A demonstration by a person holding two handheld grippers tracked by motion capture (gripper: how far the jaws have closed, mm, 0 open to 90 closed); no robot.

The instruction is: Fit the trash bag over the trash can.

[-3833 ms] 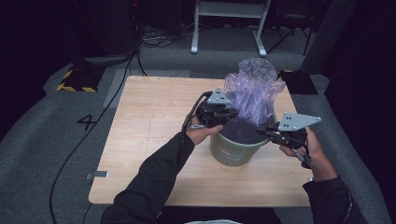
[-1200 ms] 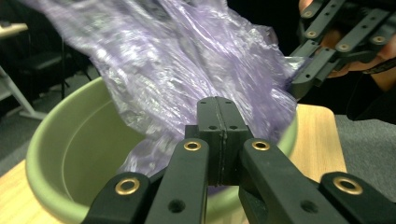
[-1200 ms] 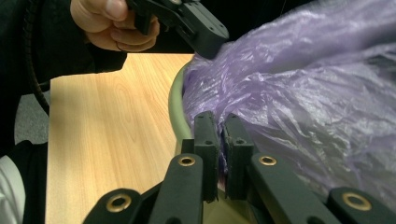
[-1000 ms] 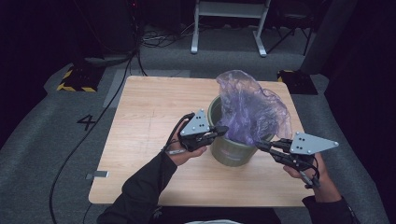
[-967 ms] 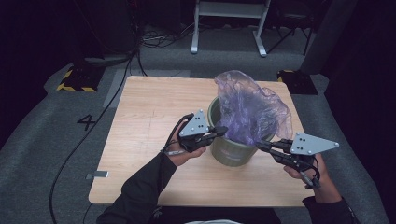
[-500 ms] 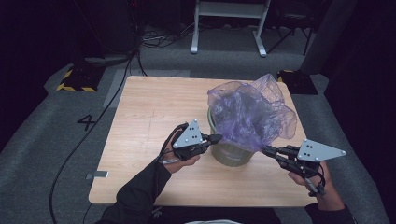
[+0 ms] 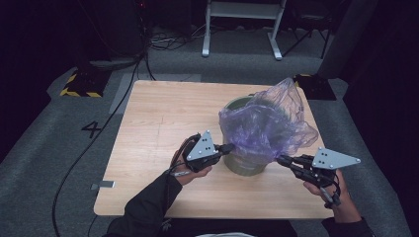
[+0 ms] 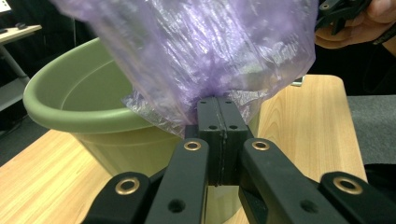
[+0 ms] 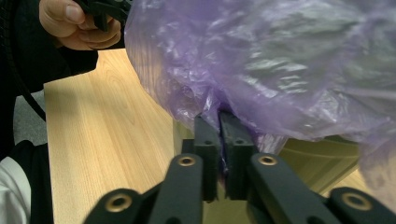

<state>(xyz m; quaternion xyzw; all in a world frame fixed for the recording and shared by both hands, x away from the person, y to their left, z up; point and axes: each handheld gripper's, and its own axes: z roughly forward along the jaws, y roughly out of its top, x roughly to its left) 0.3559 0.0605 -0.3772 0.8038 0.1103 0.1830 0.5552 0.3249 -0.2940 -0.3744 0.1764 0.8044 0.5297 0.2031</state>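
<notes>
Left gripper (image 7: 228,147): jaws pressed together on the edge of the purple bag (image 7: 267,126), at the pot's near-left side. In the left gripper view the film bunches right at the pads (image 8: 221,116) and balloons upward from there. Right gripper (image 7: 282,159): jaws have just been opening a little, with a pinch of film caught between them; its own view shows a narrow slit between the pads (image 9: 233,133), the bag's hem in it.

Bag stretched between the two grippers, draped over the green pot (image 7: 242,165) and hiding most of its mouth; far rim shows behind. Pot stands on the right half of the table (image 7: 148,123), between the hands.

Beyond the table: grey floor, a black cable (image 7: 99,133), a yellow-black striped block (image 7: 79,84), white frame legs (image 7: 242,24).

Bag thin, crinkled, translucent. Pot smooth, matt, round, rolled rim. Tabletop pale wood grain.
</notes>
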